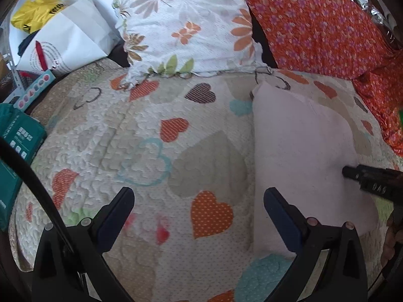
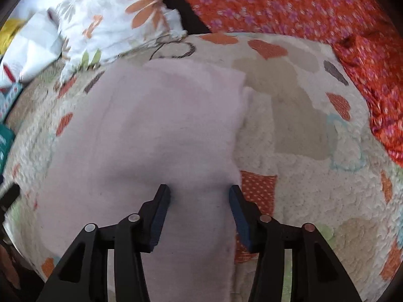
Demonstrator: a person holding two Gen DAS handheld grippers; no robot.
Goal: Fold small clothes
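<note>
— Cloth [image 1: 302,151] sits right of my left gripper [image 1: 199,196], whose jaws gape wide over the quilt [image 1: 151,138].
— From my right gripper [image 2: 199,191], it lies flat directly under and ahead; jaws half-open, gripping nothing.

Heart-print quilt [image 1: 201,130]; floral pillow [image 1: 186,25]; orange flowered fabric [image 1: 317,30]; yellow bag [image 1: 35,10]; teal package [image 1: 15,141].
</note>
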